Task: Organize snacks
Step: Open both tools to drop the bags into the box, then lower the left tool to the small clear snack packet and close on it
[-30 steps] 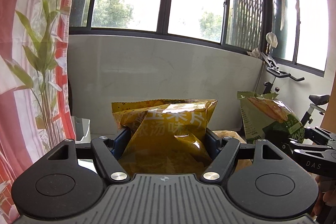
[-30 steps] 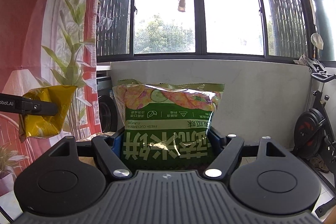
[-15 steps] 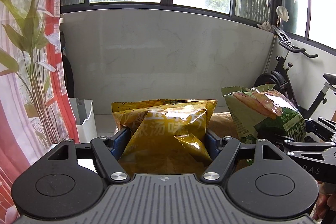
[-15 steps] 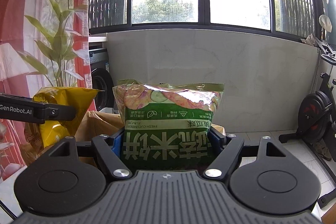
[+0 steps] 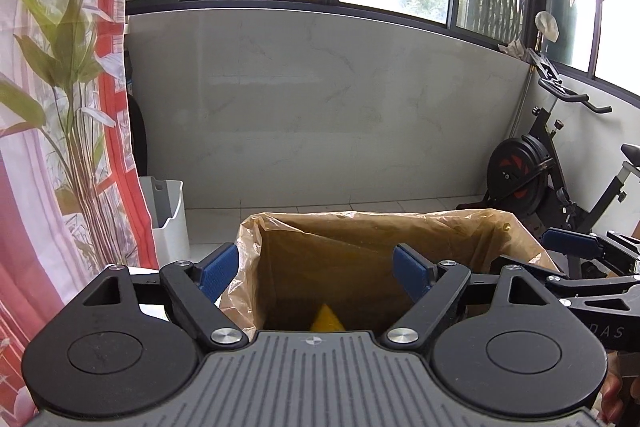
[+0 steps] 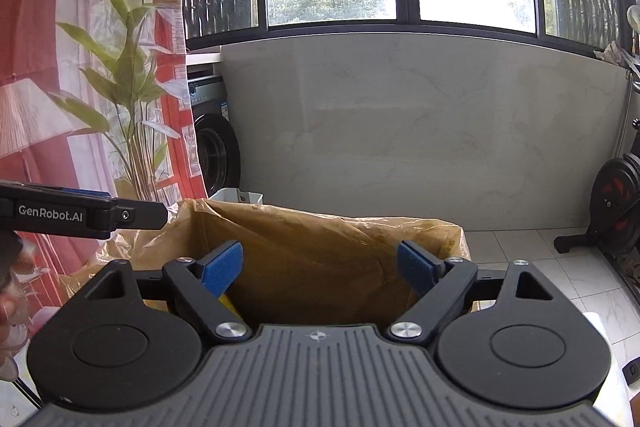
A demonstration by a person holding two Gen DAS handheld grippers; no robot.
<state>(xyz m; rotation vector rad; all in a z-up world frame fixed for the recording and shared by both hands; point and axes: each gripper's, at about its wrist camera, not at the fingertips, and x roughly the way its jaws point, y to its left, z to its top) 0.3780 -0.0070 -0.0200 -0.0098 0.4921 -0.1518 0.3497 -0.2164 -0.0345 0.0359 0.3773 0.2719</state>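
A tiled balcony, marble-faced wall under wide windows, an exercise bike at the right. Your left claw and right claw both hang spread wide and empty above the bag, a brown liner standing open-mouthed. Deep inside it, a yellow corner, probably a snack pack, shows just ahead of your left claw; another yellow sliver sits by your right claw's left finger.
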